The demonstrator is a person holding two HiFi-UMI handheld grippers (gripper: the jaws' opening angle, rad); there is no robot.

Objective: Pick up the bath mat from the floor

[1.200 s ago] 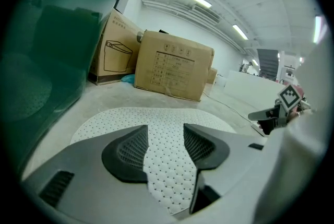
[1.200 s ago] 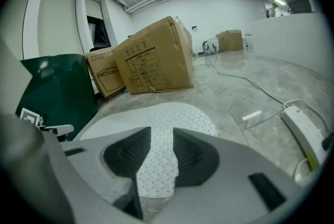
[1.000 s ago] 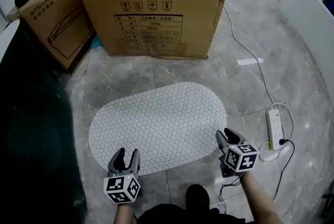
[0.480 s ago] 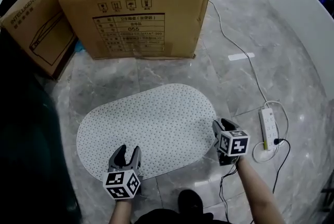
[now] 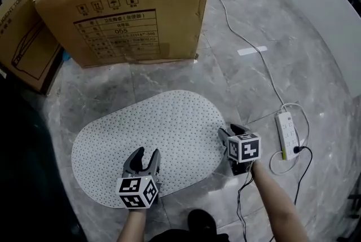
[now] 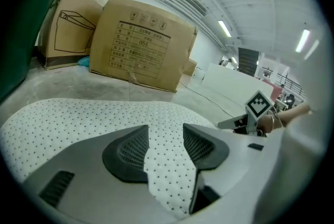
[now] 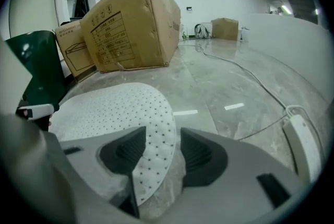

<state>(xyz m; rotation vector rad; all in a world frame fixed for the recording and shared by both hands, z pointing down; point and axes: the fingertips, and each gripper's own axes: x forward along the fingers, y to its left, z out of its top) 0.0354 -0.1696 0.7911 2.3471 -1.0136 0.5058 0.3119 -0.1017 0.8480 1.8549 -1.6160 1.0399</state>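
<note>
**Mat flat on floor; both grippers spread at its edge**

The mat (image 5: 152,139), a white oval with dark dots, is found lying flat on the grey marbled floor (image 5: 225,77). It is placed in front of a large box (image 5: 124,9), with bare floor between them. A second box (image 5: 22,43) is seen to the left of the first. A power strip (image 5: 285,128) with a coiled cable (image 5: 248,43) is noted on the floor to the right of the mat, apart from it.

The left gripper (image 5: 146,154) is held low over the mat's near edge. In the left gripper view its jaws are seen spread, with the dotted mat (image 6: 78,118) showing in the gap of the left gripper (image 6: 164,142). No pad is seen pressing on the mat. Contact with the mat cannot be confirmed.

The right gripper (image 5: 230,131) is held at the mat's right end. Its jaws have just been opening and are now seen apart. In the right gripper view the curved rim of the mat (image 7: 115,108) runs between the jaws of the right gripper (image 7: 162,139), with bare floor beside it. The rim is not pinched.

The mat is not lifted at any visible point.
</note>
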